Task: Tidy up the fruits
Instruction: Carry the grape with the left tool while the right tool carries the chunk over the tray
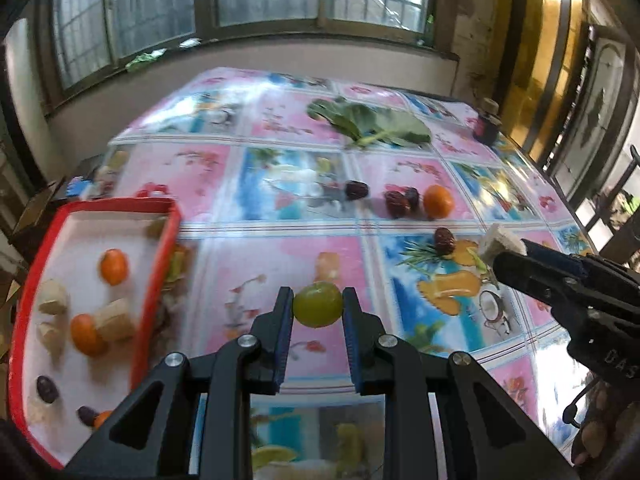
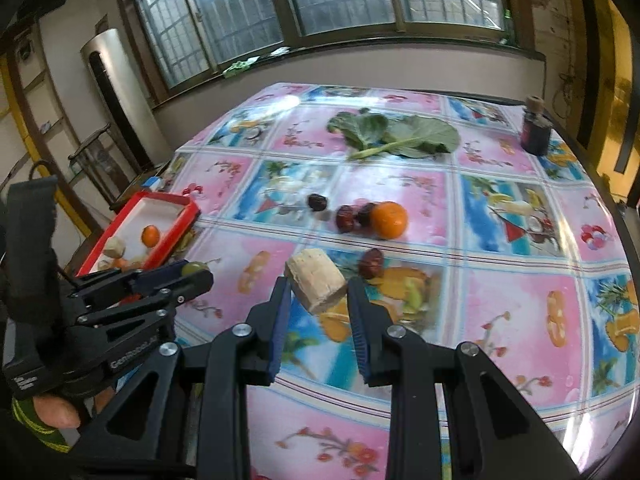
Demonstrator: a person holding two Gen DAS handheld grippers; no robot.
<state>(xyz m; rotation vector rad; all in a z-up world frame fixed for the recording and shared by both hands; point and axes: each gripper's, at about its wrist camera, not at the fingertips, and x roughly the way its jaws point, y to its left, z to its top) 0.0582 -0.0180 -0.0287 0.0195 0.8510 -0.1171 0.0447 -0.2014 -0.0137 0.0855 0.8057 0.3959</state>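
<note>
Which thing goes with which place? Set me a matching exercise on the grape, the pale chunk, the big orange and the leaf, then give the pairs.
Things:
1. grape
2. pale chunk
3. big orange
4. leaf

Places:
A. lying on the cloth at the far side of the table, near the window
B. held between the left gripper's fingers
C. on the cloth beside two dark red fruits
D. held between the right gripper's fingers

Pairs: 1-B, 2-D, 3-C, 4-A
</note>
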